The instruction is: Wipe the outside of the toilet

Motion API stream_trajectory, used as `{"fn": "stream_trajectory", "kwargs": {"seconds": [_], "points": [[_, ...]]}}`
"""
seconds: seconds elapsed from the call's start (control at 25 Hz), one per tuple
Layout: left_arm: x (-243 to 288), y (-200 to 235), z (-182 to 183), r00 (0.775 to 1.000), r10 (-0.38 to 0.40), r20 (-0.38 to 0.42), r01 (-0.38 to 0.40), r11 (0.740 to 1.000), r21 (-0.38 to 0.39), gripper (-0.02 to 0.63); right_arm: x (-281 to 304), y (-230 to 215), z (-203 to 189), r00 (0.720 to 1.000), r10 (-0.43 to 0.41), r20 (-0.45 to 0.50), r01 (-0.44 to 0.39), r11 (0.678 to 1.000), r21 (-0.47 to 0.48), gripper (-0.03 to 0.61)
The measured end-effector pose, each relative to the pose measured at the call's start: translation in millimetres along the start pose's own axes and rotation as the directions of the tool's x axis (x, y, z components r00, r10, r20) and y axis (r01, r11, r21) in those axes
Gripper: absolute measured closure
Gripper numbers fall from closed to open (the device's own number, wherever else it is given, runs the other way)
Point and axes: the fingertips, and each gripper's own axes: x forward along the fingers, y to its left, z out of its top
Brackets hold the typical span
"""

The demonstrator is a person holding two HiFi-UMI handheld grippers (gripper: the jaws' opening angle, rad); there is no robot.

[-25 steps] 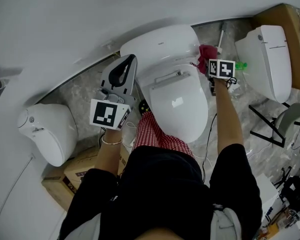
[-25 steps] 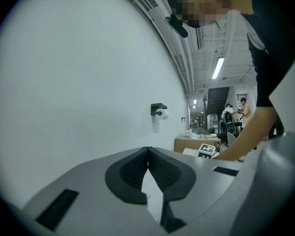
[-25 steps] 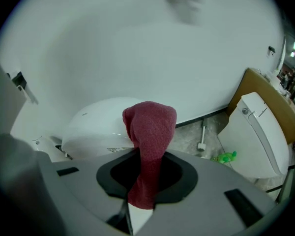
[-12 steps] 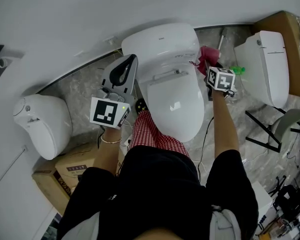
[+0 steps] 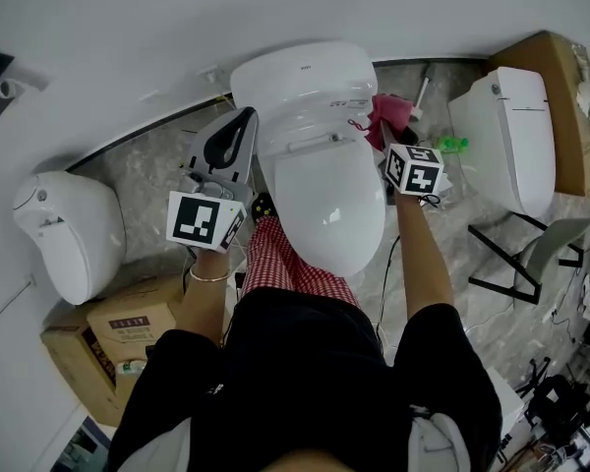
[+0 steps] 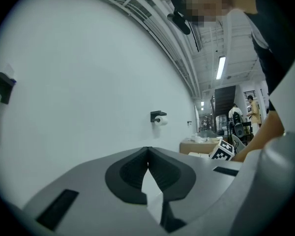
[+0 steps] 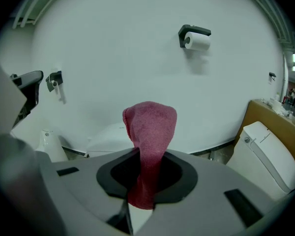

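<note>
- Right gripper (image 7: 146,181) clamping crimson knit cloth (image 7: 150,127), drawing inward over last second.
- Cloth now appearing to touch right flank of white glossy toilet (image 5: 324,200), near seat hinge.
- Judgement: right-side wiping stroke beginning; other outer surfaces remaining.
- Left gripper (image 6: 148,156) idling left of toilet, jaws together, empty.

Cloth (image 5: 387,114) right of toilet (image 5: 324,200)

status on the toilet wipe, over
Left gripper shut, empty, beside toilet. Right gripper shut on red cloth, at toilet's right rear side. Nothing seen blocking the cloth.
</note>
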Motion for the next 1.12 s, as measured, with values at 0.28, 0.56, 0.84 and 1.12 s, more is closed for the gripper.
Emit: {"fn": "stream_trajectory", "kwargs": {"seconds": [0.28,0.56,0.84,1.12], "points": [[-28.6,-12.1,3.4,0.997,0.071,0.017,-0.071,0.997,0.009,0.61,-23.1,39.2,-3.1,0.994,0.087,0.072,-0.079,0.991,-0.11,0.492],[-46.1,-3.2,-2.9,0.993,0.111,0.026,-0.111,0.994,0.003,0.61,-24.7,89.0,-11.3,0.976,0.179,0.124,-0.161,0.977,-0.14,0.492],[-51.1,29.2,-32.8,0.991,0.13,-0.004,-0.13,0.991,-0.015,0.609,-7.6,137.1,-21.4,0.958,0.242,0.153,-0.223,0.966,-0.13,0.492],[-51.7,58.2,-65.0,0.991,0.132,-0.026,-0.133,0.991,-0.032,0.609,22.5,191.4,-33.6,0.94,0.305,0.151,-0.282,0.947,-0.155,0.492]]}}
